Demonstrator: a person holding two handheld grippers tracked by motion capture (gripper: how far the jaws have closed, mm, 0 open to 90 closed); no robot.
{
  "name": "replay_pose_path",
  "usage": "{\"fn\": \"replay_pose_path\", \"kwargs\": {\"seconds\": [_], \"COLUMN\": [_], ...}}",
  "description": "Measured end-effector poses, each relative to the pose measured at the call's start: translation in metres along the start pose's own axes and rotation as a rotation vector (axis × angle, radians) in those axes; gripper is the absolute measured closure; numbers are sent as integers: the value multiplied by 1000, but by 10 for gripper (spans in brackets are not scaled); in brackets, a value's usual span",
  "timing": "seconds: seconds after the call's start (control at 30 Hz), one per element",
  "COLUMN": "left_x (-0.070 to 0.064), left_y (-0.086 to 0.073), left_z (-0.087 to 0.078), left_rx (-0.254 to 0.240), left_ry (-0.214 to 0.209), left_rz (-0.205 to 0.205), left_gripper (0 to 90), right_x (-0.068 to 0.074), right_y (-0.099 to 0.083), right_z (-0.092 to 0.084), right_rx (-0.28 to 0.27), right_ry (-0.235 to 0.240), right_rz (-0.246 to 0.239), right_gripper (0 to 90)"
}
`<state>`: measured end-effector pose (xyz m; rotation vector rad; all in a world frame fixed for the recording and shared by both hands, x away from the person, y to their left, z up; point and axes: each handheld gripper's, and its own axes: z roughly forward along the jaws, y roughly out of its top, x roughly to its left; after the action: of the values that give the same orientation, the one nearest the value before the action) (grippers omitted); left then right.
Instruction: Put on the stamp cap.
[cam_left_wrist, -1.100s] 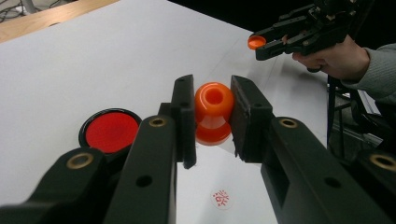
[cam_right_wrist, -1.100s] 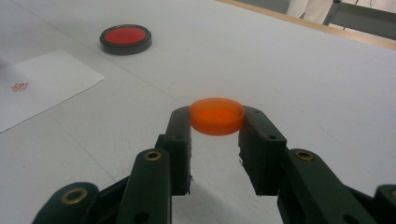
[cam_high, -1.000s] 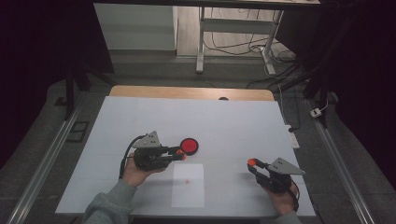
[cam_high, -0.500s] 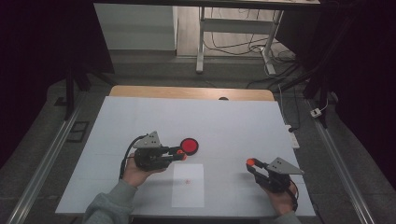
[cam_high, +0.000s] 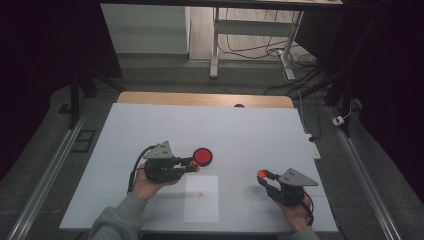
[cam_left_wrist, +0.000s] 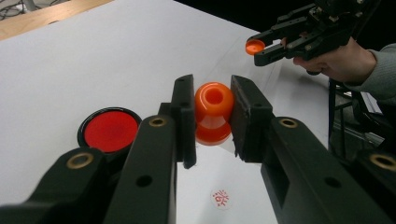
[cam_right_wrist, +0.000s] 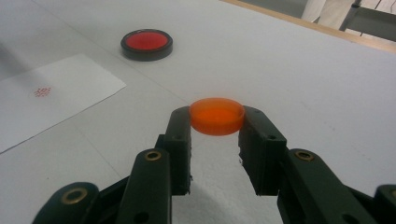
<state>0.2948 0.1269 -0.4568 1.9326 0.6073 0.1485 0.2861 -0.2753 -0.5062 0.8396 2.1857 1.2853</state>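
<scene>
- The left gripper (cam_left_wrist: 212, 114) is clenched on a small orange stamp (cam_left_wrist: 213, 112), its pads pressing the rounded body from both sides. The open end faces away from the hand, probably so the other piece can be fitted to it.
- The right gripper (cam_right_wrist: 215, 126) is clamped on a flat orange cap (cam_right_wrist: 217, 115), held by its rim at the jaw tips and lying level. That seems a grip chosen to leave the cap's faces free for pushing it onto the stamp.
- In the high view the two grippers are well apart above the white worktop (cam_high: 250, 130), left gripper (cam_high: 194, 165) and right gripper (cam_high: 262, 176) each pointing toward the middle.
- A round red ink pad in a black case (cam_high: 202, 156) lies open on the worktop just beyond the left gripper.
- A white sheet of paper (cam_high: 201, 200) lies between the hands, bearing a small red stamped mark (cam_right_wrist: 43, 92). From this I judge the stamping is done and capping is the step in hand.
</scene>
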Motion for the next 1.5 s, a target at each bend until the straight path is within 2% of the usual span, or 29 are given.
{"fn": "replay_pose_path", "kwargs": {"seconds": [0.43,0.67,1.03,1.5], "left_x": [0,0,-2,-1], "left_y": [0,-1,-1,-2], "left_z": [2,3,5,5], "left_rx": [7,9,22,22], "left_ry": [-2,-2,-5,-3], "left_rz": [0,1,5,3], "left_gripper": [723,723,723,723], "right_x": [16,22,33,55], "right_y": [6,9,13,22], "right_z": [15,21,31,51], "right_rx": [18,4,14,16], "right_ry": [42,72,84,150], "right_rz": [-32,-30,-43,-71], "right_gripper": [645,645,645,645]}}
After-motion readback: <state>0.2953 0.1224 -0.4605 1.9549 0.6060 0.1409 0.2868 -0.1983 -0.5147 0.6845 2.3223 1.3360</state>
